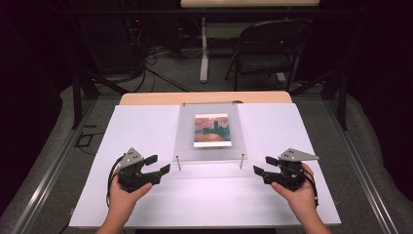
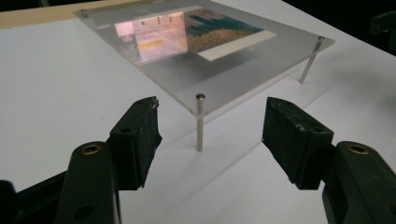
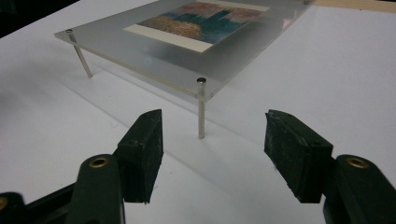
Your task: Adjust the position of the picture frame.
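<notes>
**Nothing gripped yet, both grippers poised**

Left gripper [image 1: 157, 164] near the front-left steel post [image 2: 200, 122] of the clear acrylic panel on four posts [image 1: 187, 139], jaws apart, empty. Painted landscape print [image 1: 211, 130] lying flat under that panel, untouched. Right gripper [image 1: 261, 165] near the front-right steel post [image 3: 201, 108], jaws apart, empty. All handling apparently still ahead.

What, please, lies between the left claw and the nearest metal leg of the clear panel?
Nothing: from the open left claw to the leg there is bare white table, as the left gripper view shows; the high view agrees.
</notes>
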`<move>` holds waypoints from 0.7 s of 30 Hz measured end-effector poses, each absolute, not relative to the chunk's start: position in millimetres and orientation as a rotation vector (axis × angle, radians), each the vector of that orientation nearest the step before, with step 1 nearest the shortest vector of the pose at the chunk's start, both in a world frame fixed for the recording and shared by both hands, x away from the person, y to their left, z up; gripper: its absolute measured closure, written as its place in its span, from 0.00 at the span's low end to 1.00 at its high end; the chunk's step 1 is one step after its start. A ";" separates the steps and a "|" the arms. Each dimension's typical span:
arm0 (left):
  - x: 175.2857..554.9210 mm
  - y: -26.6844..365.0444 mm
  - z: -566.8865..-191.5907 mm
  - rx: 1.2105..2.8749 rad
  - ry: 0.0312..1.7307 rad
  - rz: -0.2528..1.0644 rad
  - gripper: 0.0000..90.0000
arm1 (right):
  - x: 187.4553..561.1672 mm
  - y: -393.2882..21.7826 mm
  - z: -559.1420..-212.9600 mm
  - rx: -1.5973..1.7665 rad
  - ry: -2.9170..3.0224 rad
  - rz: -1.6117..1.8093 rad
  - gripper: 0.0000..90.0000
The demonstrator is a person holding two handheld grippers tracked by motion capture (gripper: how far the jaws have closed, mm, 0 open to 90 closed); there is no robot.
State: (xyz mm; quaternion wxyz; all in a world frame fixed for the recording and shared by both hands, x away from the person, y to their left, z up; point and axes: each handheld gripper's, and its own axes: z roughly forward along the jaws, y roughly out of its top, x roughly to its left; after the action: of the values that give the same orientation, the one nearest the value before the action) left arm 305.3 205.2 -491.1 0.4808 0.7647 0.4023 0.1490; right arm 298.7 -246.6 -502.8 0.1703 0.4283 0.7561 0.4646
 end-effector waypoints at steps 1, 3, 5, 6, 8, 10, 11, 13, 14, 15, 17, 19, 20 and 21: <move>308.5 204.8 -489.0 1.860 0.984 0.363 0.40 | 300.8 -246.3 -501.3 1.216 2.154 1.312 0.41; 315.1 204.1 -485.0 1.854 0.991 0.359 0.39 | 305.8 -245.4 -498.7 1.210 2.156 1.313 0.41; 326.8 202.2 -482.2 1.850 0.998 0.356 0.39 | 313.8 -243.2 -495.8 1.210 2.166 1.315 0.41; 326.8 202.2 -482.2 1.850 0.998 0.356 0.39 | 313.8 -243.2 -495.8 1.210 2.166 1.315 0.41; 335.6 200.6 -481.6 1.844 1.009 0.348 0.38 | 319.8 -240.9 -494.9 1.202 2.167 1.307 0.41; 344.7 198.8 -480.9 1.847 1.017 0.346 0.38 | 326.6 -238.8 -493.5 1.186 2.178 1.296 0.41; 349.2 197.6 -480.3 1.842 1.023 0.336 0.38 | 330.3 -237.2 -492.9 1.191 2.180 1.299 0.41; 359.0 195.6 -478.2 1.839 1.028 0.331 0.38 | 338.6 -235.4 -491.1 1.198 2.192 1.296 0.41; 363.8 194.6 -476.8 1.832 1.041 0.335 0.38 | 348.4 -233.5 -489.0 1.198 2.190 1.300 0.41; 368.8 193.4 -475.5 1.824 1.048 0.336 0.38 | 348.4 -233.5 -489.0 1.198 2.190 1.300 0.41; 378.9 191.1 -472.4 1.823 1.060 0.345 0.38 | 359.1 -232.2 -486.6 1.207 2.184 1.296 0.41; 388.8 188.4 -470.5 1.825 1.061 0.350 0.38 | 370.2 -231.0 -484.5 1.207 2.175 1.305 0.41; 393.7 186.9 -470.0 1.829 1.063 0.355 0.38 | 375.6 -230.2 -483.8 1.213 2.172 1.309 0.41; 398.5 185.6 -470.1 1.834 1.065 0.362 0.38 | 381.3 -229.1 -484.0 1.217 2.164 1.314 0.41</move>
State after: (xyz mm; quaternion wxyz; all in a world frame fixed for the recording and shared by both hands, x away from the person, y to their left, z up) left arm 398.5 185.6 -470.1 0.4751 0.7501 0.4355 0.1481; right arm 381.3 -229.1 -484.0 0.1654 0.4272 0.7598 0.4614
